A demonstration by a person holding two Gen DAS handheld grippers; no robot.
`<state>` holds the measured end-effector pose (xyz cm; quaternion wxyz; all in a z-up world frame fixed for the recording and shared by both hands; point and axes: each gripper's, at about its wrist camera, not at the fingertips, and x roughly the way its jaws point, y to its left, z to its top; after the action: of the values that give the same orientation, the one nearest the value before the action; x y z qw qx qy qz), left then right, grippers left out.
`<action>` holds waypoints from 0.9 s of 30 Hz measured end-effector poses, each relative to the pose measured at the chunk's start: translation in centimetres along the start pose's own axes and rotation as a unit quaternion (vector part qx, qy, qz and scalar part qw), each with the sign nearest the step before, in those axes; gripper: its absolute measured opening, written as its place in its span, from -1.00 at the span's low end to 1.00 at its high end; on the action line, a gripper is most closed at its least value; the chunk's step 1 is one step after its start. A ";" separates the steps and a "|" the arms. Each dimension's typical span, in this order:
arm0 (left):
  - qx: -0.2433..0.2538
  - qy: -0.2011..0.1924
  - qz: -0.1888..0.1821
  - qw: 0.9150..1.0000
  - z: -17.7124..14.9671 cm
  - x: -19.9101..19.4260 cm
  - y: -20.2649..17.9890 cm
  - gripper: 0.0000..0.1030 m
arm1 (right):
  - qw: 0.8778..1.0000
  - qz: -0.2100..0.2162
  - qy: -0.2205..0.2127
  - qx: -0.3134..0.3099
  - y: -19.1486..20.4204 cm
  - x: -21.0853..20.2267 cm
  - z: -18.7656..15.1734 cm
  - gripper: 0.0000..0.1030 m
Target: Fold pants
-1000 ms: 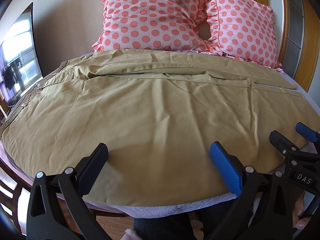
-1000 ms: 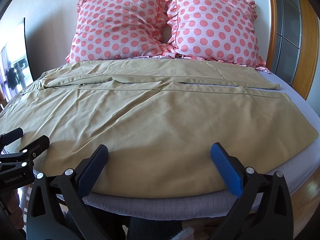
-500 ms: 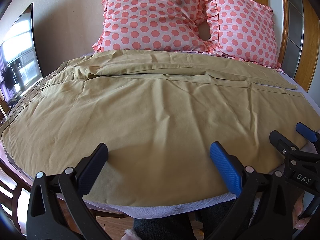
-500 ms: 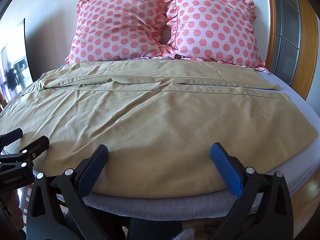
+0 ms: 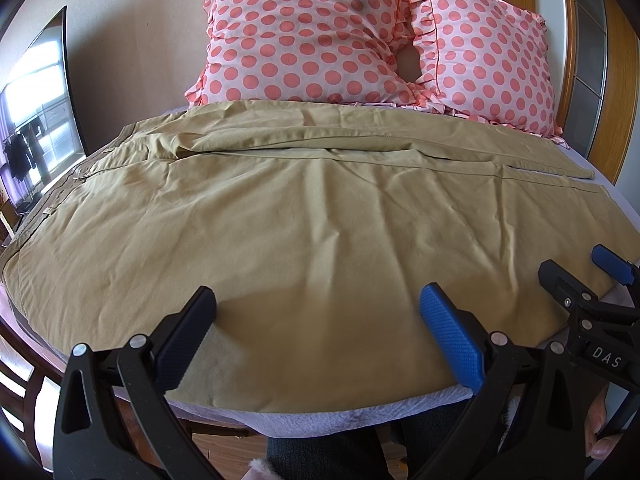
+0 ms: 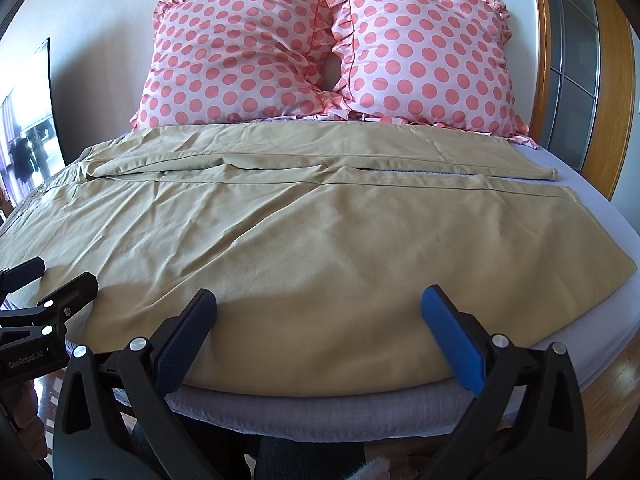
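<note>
both grippers are hovering side by side at the near edge. the left gripper point(image 5: 318, 334) is holding its fingers point(image 5: 450, 334) wide apart, gripping nothing. the right gripper point(image 6: 318, 334) is doing likewise, its fingers point(image 6: 452, 336) spread and bare.

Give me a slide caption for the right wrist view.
Open right gripper poised at the near edge of tan pants spread flat on the bed.

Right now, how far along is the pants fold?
Done: the khaki pants lie spread flat across the bed, waistband left, cuffs right, legs side by side. In hand: nothing; the left gripper and right gripper hover open over the near edge. Left: every fold, starting with laying one leg onto the other.
</note>
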<state>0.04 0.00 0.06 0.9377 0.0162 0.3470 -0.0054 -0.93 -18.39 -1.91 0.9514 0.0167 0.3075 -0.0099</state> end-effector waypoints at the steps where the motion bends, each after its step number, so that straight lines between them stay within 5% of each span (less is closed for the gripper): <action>1: 0.000 0.000 0.000 1.000 0.0 0.0 0.0 0.97 | 1.000 0.000 0.000 0.000 0.0 0.0 0.0 0.97; 27: 0.000 0.002 -0.001 1.000 0.0 0.0 0.0 0.97 | 1.000 0.000 -0.002 0.000 0.0 0.0 0.0 0.97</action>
<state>0.08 -0.01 0.06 0.9369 0.0157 0.3492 -0.0061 -0.91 -18.41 -1.91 0.9520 0.0167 0.3055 -0.0099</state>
